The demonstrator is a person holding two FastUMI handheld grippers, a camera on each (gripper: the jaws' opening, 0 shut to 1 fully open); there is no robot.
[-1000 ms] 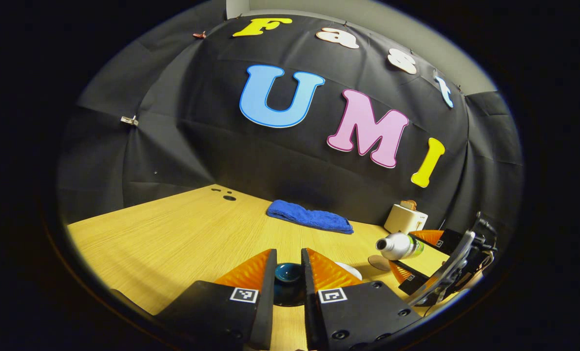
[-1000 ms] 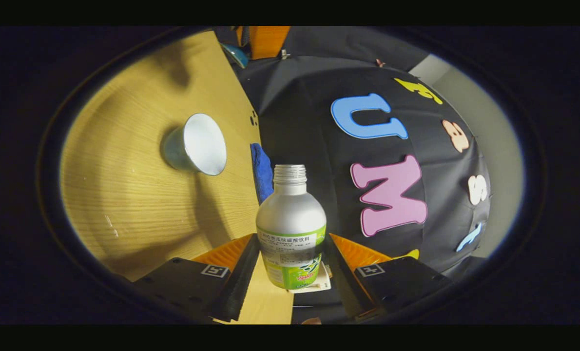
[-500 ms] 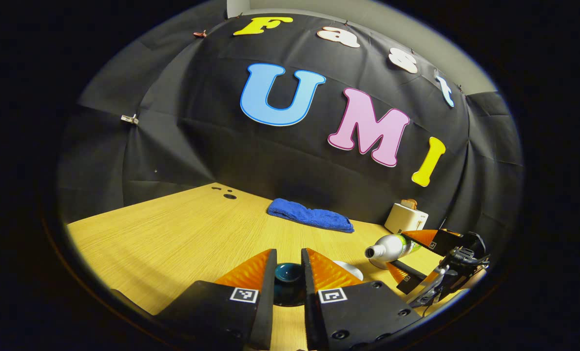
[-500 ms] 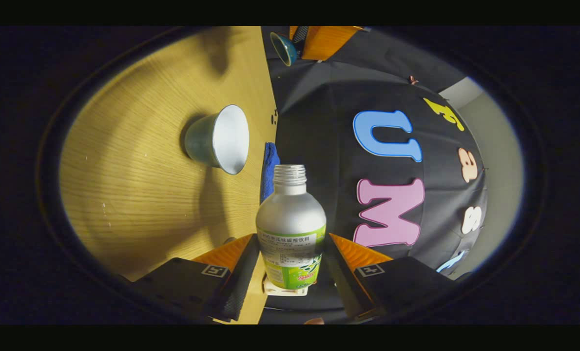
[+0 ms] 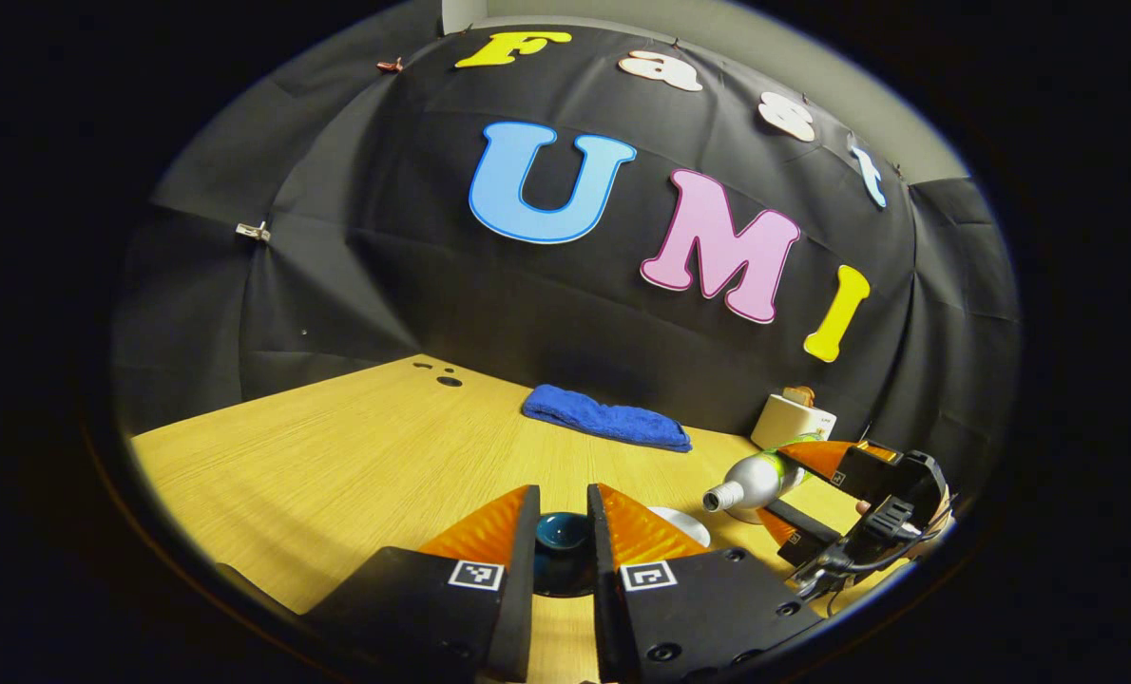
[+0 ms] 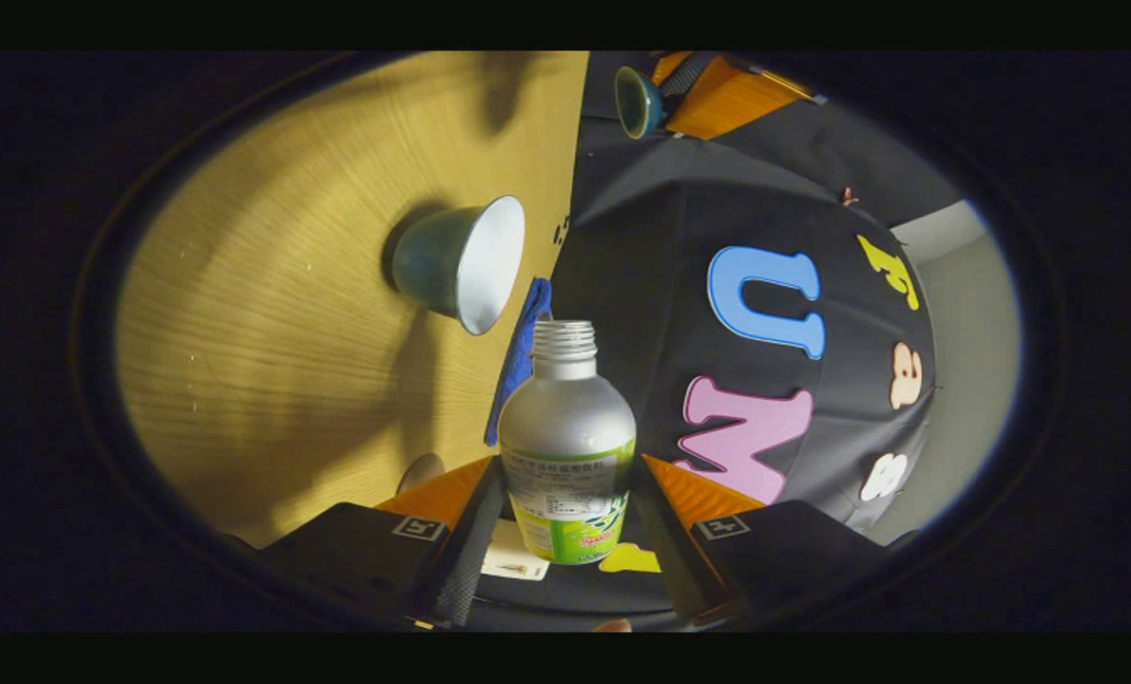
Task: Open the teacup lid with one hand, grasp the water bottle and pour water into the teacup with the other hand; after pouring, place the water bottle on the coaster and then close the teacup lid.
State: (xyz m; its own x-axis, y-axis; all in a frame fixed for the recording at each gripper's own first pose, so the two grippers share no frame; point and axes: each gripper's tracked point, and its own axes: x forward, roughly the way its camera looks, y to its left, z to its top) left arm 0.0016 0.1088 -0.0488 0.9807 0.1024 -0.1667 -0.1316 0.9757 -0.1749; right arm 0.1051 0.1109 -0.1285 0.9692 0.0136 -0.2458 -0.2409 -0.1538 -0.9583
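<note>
While the pour is under way: every place below is given relative to the teacup (image 6: 461, 261).
Left tool (image 5: 563, 532): fingers closed on the dark teacup lid (image 5: 560, 532), held up off the worktop (image 5: 337, 465), on the near side of the teacup.
Right tool (image 6: 565, 513): both fingers pressed on the labelled waist of the water bottle (image 6: 567, 446), so it is gripping the bottle.
Bottle: uncapped and tipped far over, its neck aimed toward the teacup; in the left gripper view its mouth (image 5: 713, 501) sits just beside and above the white rim (image 5: 684, 522).
Teacup: standing open on the worktop, white inside; I cannot tell whether any water has reached it.
Step in hand: pouring, as I judge it.
Doing it well: bring the mouth over the middle of the cup before tilting further, then tilt slowly so the stream stays thin.
Risk: a mouth stopped short of the rim would spill onto the worktop.
Lid: best kept clear and level, away from the stream.
Coaster (image 6: 420, 470): round disc, near the cup, beside the bottle's base.
Blue cloth (image 5: 603, 423): beyond the cup, by the wall.
</note>
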